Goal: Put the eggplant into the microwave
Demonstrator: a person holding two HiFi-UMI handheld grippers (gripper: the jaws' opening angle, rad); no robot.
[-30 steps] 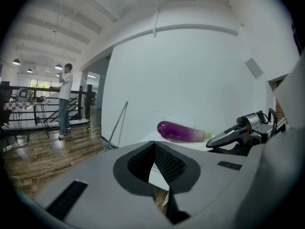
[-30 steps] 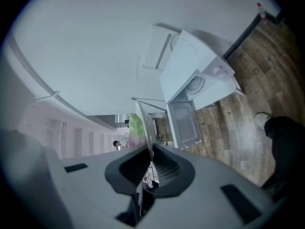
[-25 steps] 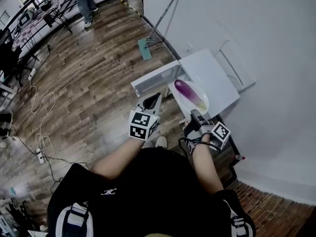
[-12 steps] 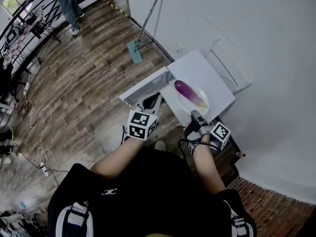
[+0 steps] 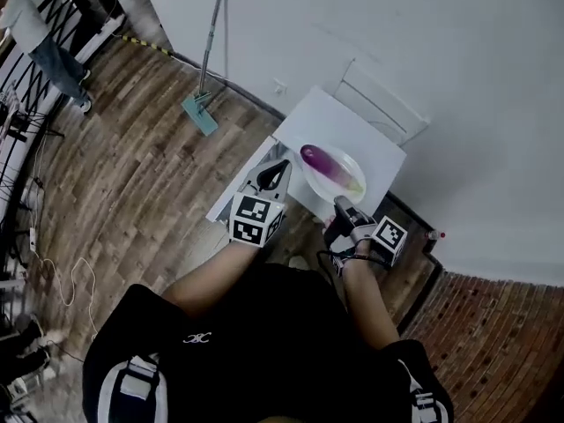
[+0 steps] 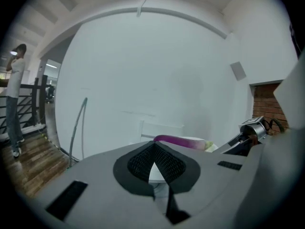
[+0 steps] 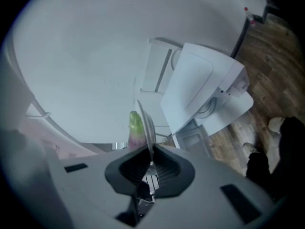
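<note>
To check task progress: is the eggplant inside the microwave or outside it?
Outside: the eggplant lies on a plate held by its rim in the right gripper, not yet in the microwave.

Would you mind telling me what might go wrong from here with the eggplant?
The right gripper pinches the plate only at its rim, so it may tip or slip. The eggplant lies loose on it and could roll off. The left gripper is close beside the plate and the open microwave door and might bump either.
</note>
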